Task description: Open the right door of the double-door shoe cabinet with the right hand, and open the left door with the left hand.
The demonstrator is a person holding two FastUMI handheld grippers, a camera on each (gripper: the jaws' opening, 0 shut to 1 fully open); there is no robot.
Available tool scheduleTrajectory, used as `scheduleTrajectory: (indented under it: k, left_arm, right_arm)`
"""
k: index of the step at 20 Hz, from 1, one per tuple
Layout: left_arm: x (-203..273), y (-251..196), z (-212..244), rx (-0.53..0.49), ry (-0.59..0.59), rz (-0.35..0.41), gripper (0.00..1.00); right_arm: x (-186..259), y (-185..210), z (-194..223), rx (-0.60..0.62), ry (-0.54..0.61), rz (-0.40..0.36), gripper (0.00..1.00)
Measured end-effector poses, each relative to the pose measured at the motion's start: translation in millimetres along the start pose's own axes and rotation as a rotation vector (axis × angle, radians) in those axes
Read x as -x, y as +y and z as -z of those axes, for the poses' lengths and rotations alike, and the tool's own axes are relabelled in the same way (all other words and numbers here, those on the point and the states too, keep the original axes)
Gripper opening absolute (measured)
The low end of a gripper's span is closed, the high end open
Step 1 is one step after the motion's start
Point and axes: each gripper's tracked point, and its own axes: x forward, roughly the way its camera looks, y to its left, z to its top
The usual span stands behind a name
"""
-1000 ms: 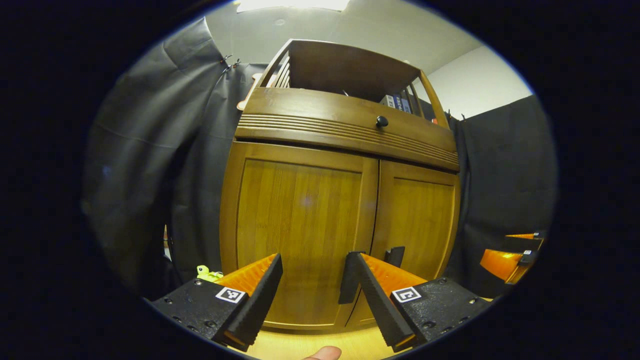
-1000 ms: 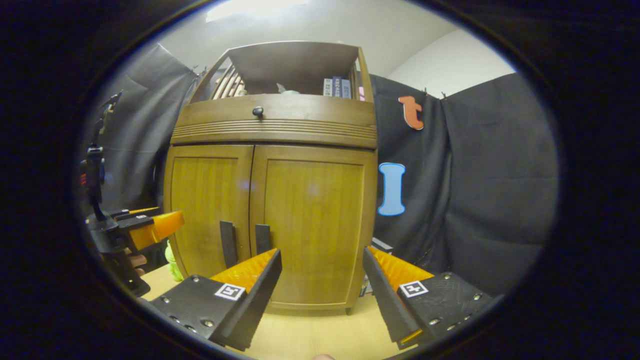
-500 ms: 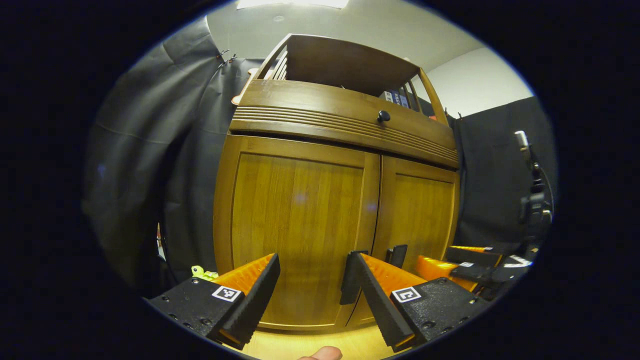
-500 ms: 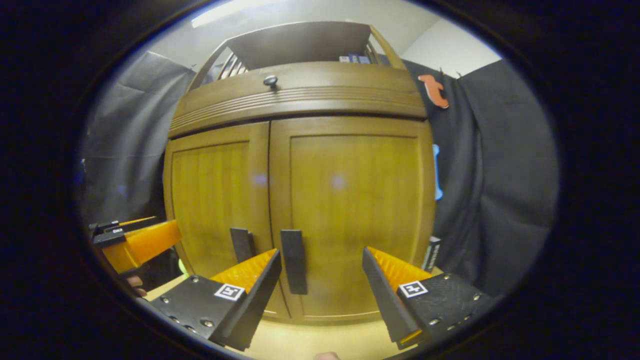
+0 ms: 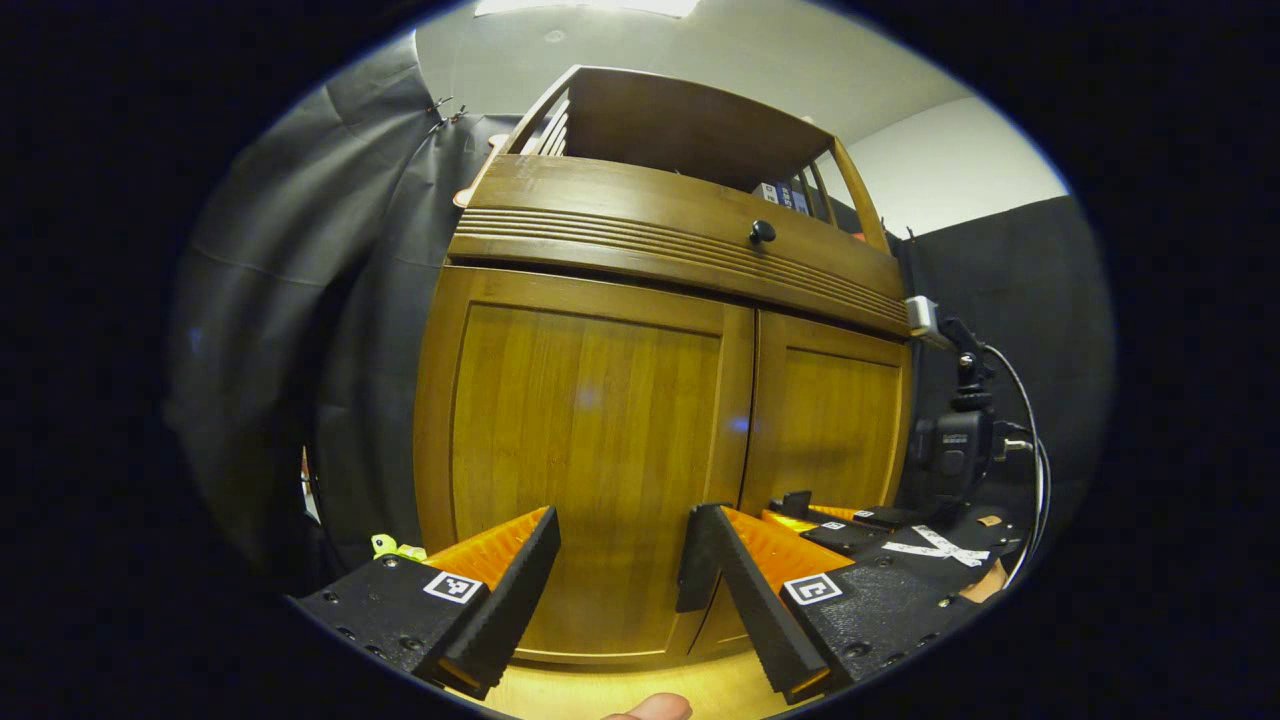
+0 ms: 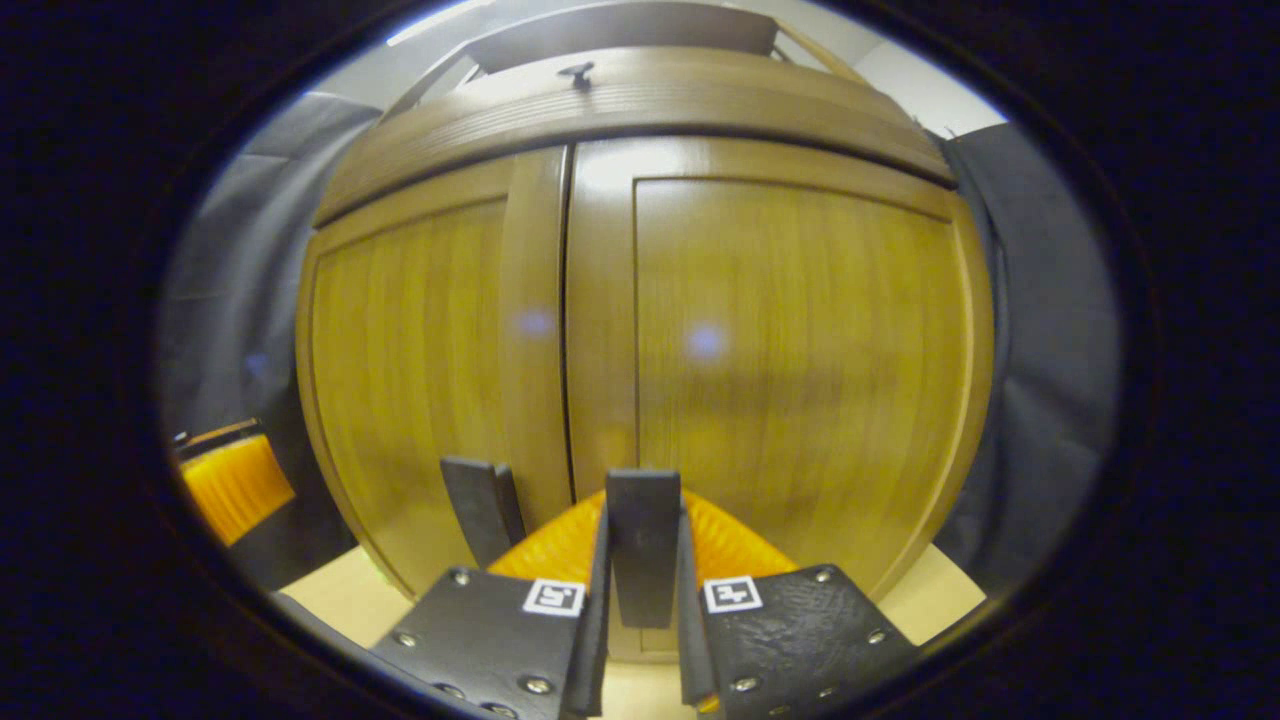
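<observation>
While the right gripper [image 6: 640,560] is squeezed tight on the right door's handle [image 6: 643,540], the left gripper [image 5: 620,560] waits wide apart before the shoe cabinet [image 5: 600,420]. Its wooden doors look stiff and heavy; pull by the handles.

Looks like a recording booth set up inside an ordinary room rather than anyone's actual home: black cloth [image 5: 300,330] hangs pinned up on both sides of a wooden shoe cabinet [image 5: 590,440], with a plain white wall [image 5: 950,170] and ceiling light [image 5: 585,6] showing above it. The cabinet sits on a light wooden tabletop [image 6: 340,595], and a small camera on a cabled mount [image 5: 960,440] stands beside it.
</observation>
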Motion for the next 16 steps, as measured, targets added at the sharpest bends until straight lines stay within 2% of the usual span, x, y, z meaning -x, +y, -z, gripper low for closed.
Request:
scheduleTrajectory:
  k: [1, 2, 6, 7, 9, 10, 11, 12, 14, 15, 16]
  left_arm:
    - [0, 3, -2, 0.005, -0.004, -0.004, 0.94]
    - [0, 4, -2, 0.010, -0.006, -0.005, 0.94]
    - [0, 10, -5, 0.009, -0.018, -0.015, 0.94]
    - [0, 11, -6, 0.007, -0.021, -0.017, 0.89]
    - [0, 12, -6, 0.003, -0.023, -0.021, 0.89]
    - [1, 15, -6, 0.004, -0.027, -0.030, 0.94]
    - [2, 19, -8, 0.018, -0.032, -0.044, 0.94]
    - [2, 20, -7, 0.035, -0.035, -0.048, 0.89]
    - [1, 15, -9, 0.047, -0.037, -0.028, 0.89]
    - [1, 14, -8, 0.044, -0.034, -0.027, 0.94]
    - [0, 16, -7, 0.039, -0.030, -0.030, 0.94]
  right_arm:
    - [0, 1, -7, -0.007, -0.014, -0.013, 0.29]
    - [2, 3, -7, -0.023, -0.005, -0.027, 0.27]
    - [-4, 8, -5, -0.034, 0.008, -0.077, 0.29]
    - [-2, 8, -4, -0.034, 0.013, -0.083, 0.29]
    - [-3, 9, -5, -0.030, 0.022, -0.099, 0.29]
    - [-4, 10, -6, -0.034, 0.026, -0.105, 0.29]
    - [-4, 10, -4, -0.031, 0.029, -0.111, 0.29]
    - [-4, 10, -4, -0.025, 0.035, -0.117, 0.29]
    - [-3, 10, -4, -0.024, 0.040, -0.127, 0.29]
    - [-2, 11, -4, -0.031, 0.041, -0.131, 0.29]
    - [-1, 11, -5, -0.042, 0.040, -0.133, 0.29]
